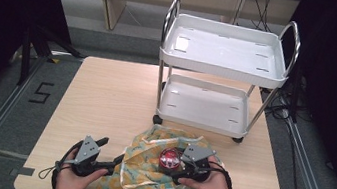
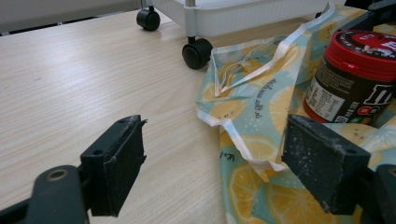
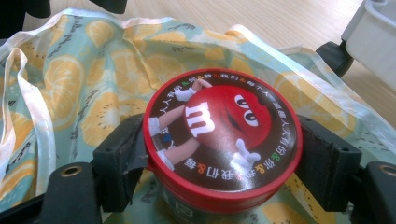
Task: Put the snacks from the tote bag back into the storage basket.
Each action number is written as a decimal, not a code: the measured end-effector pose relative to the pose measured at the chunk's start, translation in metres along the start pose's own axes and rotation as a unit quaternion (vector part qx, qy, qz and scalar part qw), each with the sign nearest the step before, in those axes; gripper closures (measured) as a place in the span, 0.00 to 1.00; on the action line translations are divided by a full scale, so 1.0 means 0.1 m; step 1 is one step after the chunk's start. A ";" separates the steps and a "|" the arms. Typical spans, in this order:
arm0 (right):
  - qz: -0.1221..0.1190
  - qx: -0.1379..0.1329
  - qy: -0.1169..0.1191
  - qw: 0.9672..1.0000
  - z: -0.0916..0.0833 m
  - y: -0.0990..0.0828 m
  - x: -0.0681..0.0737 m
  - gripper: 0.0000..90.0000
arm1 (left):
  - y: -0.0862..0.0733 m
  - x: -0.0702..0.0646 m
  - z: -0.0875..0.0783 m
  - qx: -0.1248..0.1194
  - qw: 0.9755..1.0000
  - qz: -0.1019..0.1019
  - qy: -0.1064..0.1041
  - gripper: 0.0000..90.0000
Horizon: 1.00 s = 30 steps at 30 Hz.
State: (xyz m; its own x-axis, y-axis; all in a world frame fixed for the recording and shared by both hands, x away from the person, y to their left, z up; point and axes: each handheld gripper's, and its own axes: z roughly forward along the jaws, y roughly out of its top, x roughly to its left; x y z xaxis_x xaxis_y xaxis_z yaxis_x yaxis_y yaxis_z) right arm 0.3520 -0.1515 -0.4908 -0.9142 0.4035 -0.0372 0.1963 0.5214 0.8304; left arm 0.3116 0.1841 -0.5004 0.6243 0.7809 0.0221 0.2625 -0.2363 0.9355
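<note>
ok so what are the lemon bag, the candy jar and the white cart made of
Lemon bag: thin cloth or coated fabric; it creases softly, with a sewn white trim.
Candy jar: looks like plastic, with a glossy red printed lid and a dark label.
White cart: moulded matte plastic trays, shiny metal posts, black casters.

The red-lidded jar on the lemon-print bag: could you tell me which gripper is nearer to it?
Right. The right gripper clamps the jar; the left gripper sits open beside the bag.

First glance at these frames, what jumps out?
The red-lidded candy jar stands on the lemon-print cloth at the table's near edge, with the right gripper shut on it. Behind it, a white two-tier cart stands on the table's far right. The left gripper is open at the cloth's edge.
</note>
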 end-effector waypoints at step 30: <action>-0.013 -0.019 0.000 1.000 -0.17 0.14 0.01 0.29 | 0.01 -0.01 -0.04 -0.002 1.000 -0.014 0.013 0.22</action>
State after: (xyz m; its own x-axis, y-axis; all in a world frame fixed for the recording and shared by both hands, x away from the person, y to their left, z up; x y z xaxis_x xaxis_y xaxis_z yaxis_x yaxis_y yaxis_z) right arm 0.3479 -0.1572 -0.4698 -0.9187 0.3906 -0.0588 0.1591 0.5022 0.8500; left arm 0.3080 0.1857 -0.4983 0.5970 0.8022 0.0052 0.2766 -0.2119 0.9373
